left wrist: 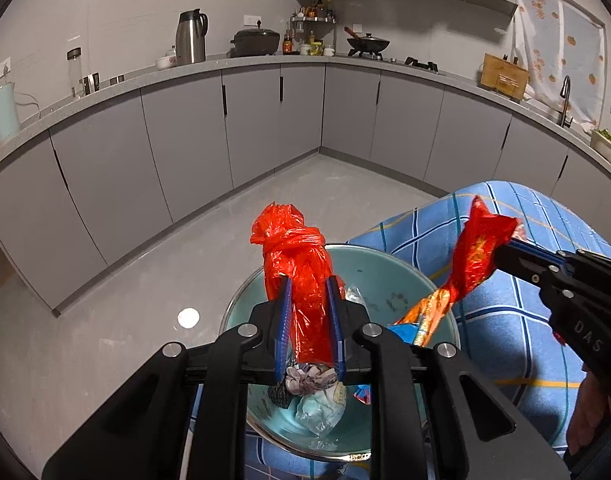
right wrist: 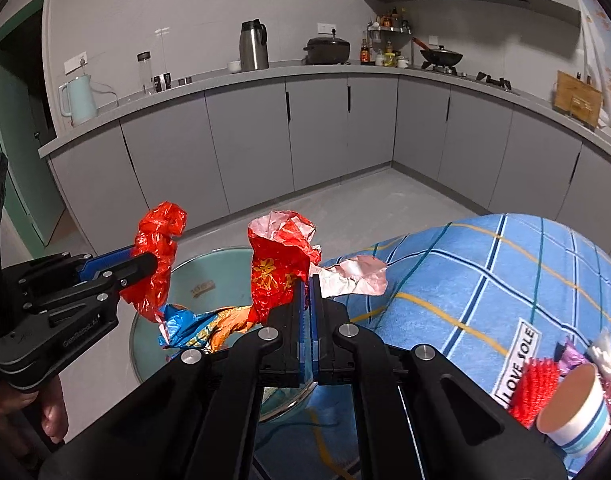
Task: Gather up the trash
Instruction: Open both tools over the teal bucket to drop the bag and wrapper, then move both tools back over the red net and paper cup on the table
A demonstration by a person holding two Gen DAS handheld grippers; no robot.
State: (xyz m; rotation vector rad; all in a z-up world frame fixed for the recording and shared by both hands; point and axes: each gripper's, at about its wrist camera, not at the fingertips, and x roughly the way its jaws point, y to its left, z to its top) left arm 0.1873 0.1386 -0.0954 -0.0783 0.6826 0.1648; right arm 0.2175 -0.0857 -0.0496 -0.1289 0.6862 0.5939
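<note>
- While both claws hang over the teal bowl [left wrist: 385,268], each has trash pinched: the left gripper [left wrist: 308,292] holds a knotted red bag [left wrist: 295,256] at a narrow gap, its knot standing above the fingertips and its long axis upright.
- Nearly closed, the right gripper [right wrist: 308,286] clamps a red wrapper [right wrist: 275,268], whose twisted orange-blue tail [right wrist: 203,330] trails down and left toward the bowl.
- Both pieces sit directly above or at the bowl's rim, so the coming move probably turns on letting go downward; the left claw looks the more centred over it.
- Crumpled paper and plastic [left wrist: 313,396] already lie inside the bowl.
- It rests on a blue checked cloth [right wrist: 485,280]; a paper cup [right wrist: 573,412] and more scraps lie near its right edge.
- Beyond: grey floor [left wrist: 145,260], grey cabinets [left wrist: 185,140] and a counter with kettle [right wrist: 79,100] and wok [right wrist: 441,56].
</note>
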